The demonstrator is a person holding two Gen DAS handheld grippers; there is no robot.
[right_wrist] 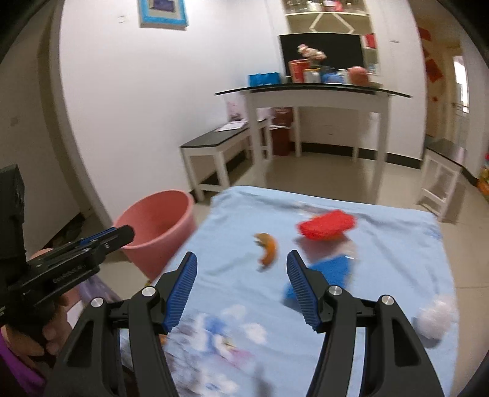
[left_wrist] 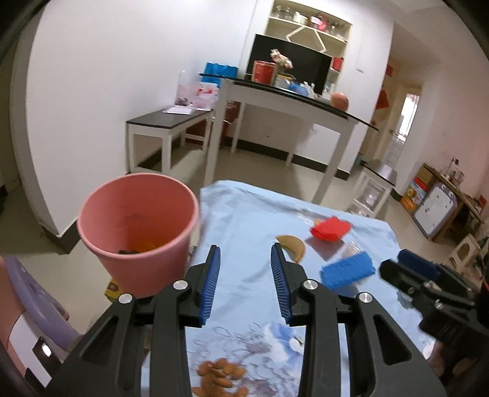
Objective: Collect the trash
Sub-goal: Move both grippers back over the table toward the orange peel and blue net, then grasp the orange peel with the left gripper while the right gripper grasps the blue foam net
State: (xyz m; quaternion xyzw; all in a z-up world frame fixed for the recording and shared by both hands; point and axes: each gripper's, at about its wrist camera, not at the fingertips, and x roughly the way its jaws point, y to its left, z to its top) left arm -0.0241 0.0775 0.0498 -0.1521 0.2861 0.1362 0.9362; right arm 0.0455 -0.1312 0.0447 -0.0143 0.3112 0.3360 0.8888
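I see a light blue cloth over the near table. Beyond it stand a white table with a black top, a low bench, wall shelves and a framed picture.

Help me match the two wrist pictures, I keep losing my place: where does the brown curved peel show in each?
Left wrist view: the peel lies on the blue cloth just past the tip of the right-hand tong finger, right of centre.
Right wrist view: the peel lies between the two open finger tips, near centre.
Shared landmark: the red sponge, just beyond and right of it.
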